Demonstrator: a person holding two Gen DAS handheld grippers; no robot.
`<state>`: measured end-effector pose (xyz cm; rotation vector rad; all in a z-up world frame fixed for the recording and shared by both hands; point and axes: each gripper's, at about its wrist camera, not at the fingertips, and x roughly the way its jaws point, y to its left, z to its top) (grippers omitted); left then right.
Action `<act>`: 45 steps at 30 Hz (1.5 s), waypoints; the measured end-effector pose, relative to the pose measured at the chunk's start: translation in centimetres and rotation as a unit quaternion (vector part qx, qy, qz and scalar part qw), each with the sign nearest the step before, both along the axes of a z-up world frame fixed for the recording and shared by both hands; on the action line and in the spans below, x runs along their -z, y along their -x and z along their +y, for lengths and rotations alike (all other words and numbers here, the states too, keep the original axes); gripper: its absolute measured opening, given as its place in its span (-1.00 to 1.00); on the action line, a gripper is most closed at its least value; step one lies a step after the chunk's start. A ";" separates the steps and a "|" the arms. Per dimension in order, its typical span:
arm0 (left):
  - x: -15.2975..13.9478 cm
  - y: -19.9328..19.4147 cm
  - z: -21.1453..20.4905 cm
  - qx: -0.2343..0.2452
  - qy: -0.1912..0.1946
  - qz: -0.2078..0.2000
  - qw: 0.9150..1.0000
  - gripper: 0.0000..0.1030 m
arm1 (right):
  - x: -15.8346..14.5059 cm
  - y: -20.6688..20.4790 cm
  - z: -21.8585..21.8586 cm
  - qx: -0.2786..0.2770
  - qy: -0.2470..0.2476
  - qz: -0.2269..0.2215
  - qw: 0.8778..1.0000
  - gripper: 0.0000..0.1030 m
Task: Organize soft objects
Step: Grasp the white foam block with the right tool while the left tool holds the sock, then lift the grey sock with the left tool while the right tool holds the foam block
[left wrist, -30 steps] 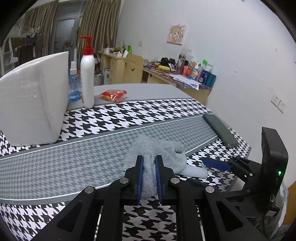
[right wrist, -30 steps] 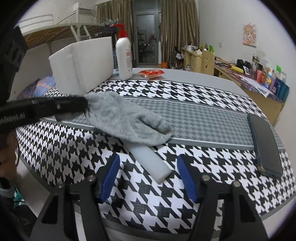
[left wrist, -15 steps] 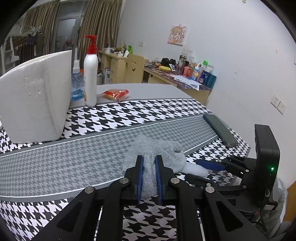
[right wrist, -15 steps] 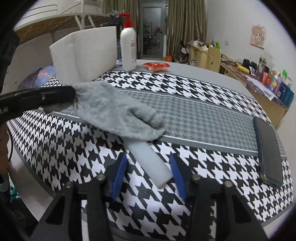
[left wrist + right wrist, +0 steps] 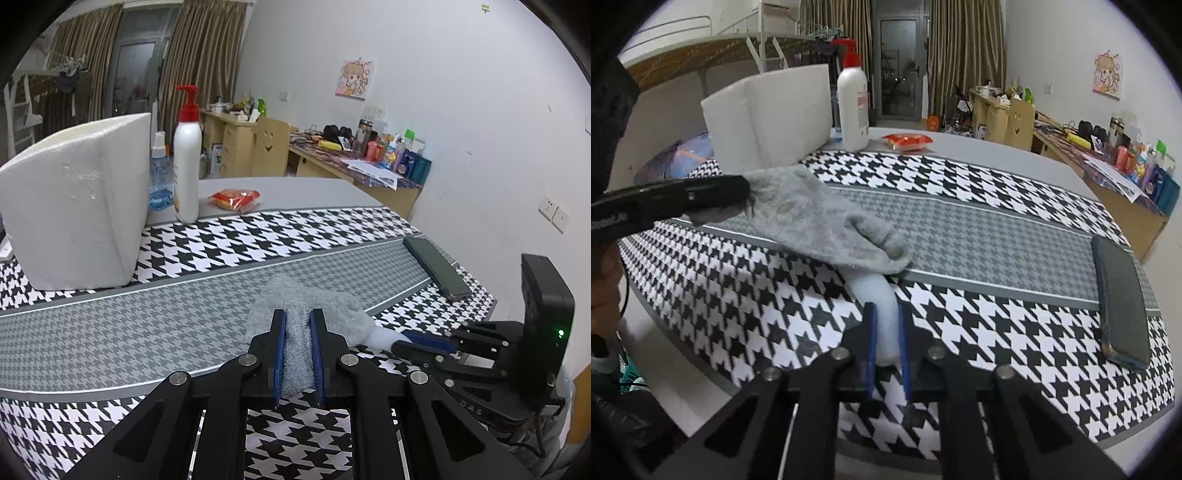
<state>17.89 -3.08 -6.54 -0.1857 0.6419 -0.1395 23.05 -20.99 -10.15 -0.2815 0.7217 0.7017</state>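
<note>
A grey fuzzy cloth (image 5: 295, 299) lies on the houndstooth table runner (image 5: 147, 325), and my left gripper (image 5: 297, 317) is shut on its near end. In the right wrist view the grey cloth (image 5: 812, 221) stretches from the left gripper (image 5: 742, 192) toward the middle. A pale white soft strip (image 5: 877, 295) sticks out from under the cloth's right end. My right gripper (image 5: 885, 314) has its jaws closing, and its blue pads press on that strip. The left wrist view shows the strip (image 5: 380, 338) with the right gripper (image 5: 404, 339) on it.
A white foam block (image 5: 74, 206) stands at the back left, with a pump bottle (image 5: 187, 173) and a blue spray bottle (image 5: 160, 177) beside it. A red snack packet (image 5: 234, 197) lies behind. A dark phone (image 5: 1123, 302) lies at the right edge. The table's front edge is close.
The right gripper's jaws have come together from wide apart onto the pale strip. The left gripper has kept its hold on the grey cloth.
</note>
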 end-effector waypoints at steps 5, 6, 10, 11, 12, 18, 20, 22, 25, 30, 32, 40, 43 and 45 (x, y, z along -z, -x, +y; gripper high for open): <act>-1.2 1.0 0.8 -0.015 0.000 -0.020 1.000 -0.73 | -0.9 1.0 -0.3 0.004 -0.015 -0.012 1.000 -0.73; -1.4 1.1 0.9 -0.017 -0.001 -0.022 1.000 -0.73 | -0.9 1.0 -0.3 0.013 -0.011 -0.015 1.000 -0.73; -1.8 1.9 1.3 -0.023 -0.004 -0.028 0.999 -0.73 | -1.0 0.8 -0.7 0.035 -0.014 -0.013 0.999 -0.73; -1.8 2.0 1.4 -0.025 -0.004 -0.029 0.999 -0.73 | -1.2 0.9 -0.9 0.038 -0.018 -0.013 0.999 -0.73; -1.9 2.1 1.5 -0.026 -0.004 -0.031 0.999 -0.73 | -1.4 1.0 -1.0 0.041 -0.024 -0.014 0.999 -0.73; -1.4 2.2 0.6 -0.008 -0.021 -0.020 1.000 -0.73 | -2.0 1.6 -1.4 0.060 -0.035 -0.019 0.997 -0.73; -0.7 1.9 -0.3 0.012 -0.023 -0.010 1.000 -0.73 | -2.1 2.0 -1.3 0.059 -0.034 -0.021 0.997 -0.73; 0.2 1.4 -1.2 0.029 -0.024 0.004 0.999 -0.55 | -2.1 2.3 -1.1 0.061 -0.029 -0.024 0.997 -0.73; 1.4 0.9 -1.9 0.038 -0.022 0.021 0.999 -0.06 | -2.1 2.6 -1.2 0.060 -0.030 -0.024 0.997 -0.73; 2.6 0.4 -2.6 0.044 -0.021 0.044 0.998 0.15 | -1.9 3.0 -1.3 0.062 -0.030 -0.023 0.997 -0.73; 3.0 0.3 -2.8 0.048 -0.023 0.052 0.997 0.28 | -1.8 3.0 -1.4 0.063 -0.031 -0.021 0.997 -0.73; 4.7 -0.9 -4.4 0.059 -0.056 0.080 0.993 0.39 | -1.6 3.0 -1.5 0.064 -0.036 -0.017 0.997 -0.73; 5.3 -1.3 -4.4 0.056 -0.060 0.091 0.992 0.39 | -1.6 3.0 -1.7 0.066 -0.039 -0.016 0.997 -0.73; 5.6 -1.7 -4.4 0.053 -0.061 0.098 0.992 0.39 | -1.6 3.1 -1.8 0.067 -0.041 -0.014 0.997 -0.73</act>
